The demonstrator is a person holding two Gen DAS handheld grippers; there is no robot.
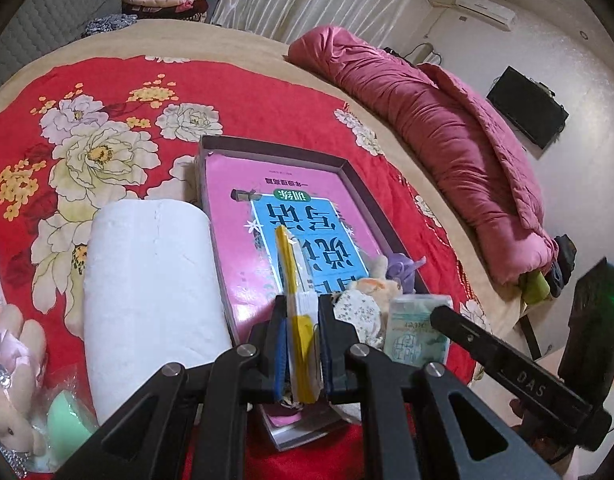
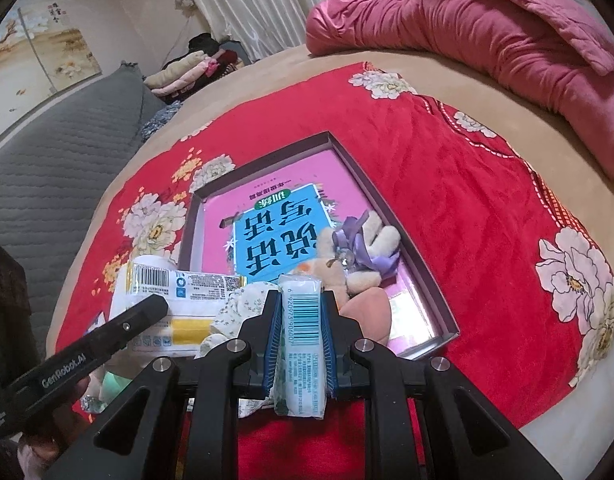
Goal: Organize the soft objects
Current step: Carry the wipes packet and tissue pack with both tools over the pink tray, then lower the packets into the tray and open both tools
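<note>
Left tool (image 1: 301,312) clamps yellow tissue pack (image 1: 297,316); right tool (image 2: 301,308) clamps green tissue pack (image 2: 303,332)

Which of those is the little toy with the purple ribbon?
Find the shallow box on the red flowered blanket, with a pink book inside. The plush toy lies on the book's near right corner; only it wears a purple ribbon.

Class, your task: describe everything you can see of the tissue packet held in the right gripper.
The tissue packet is a small soft block of white tissue in clear, glossy plastic wrap, printed with a blue barcode, digits and a pale green pattern. It stands on edge, narrow face towards the camera, squeezed between the blue pads of the right gripper, shut on it, in front of the open box on the red floral blanket.
</note>
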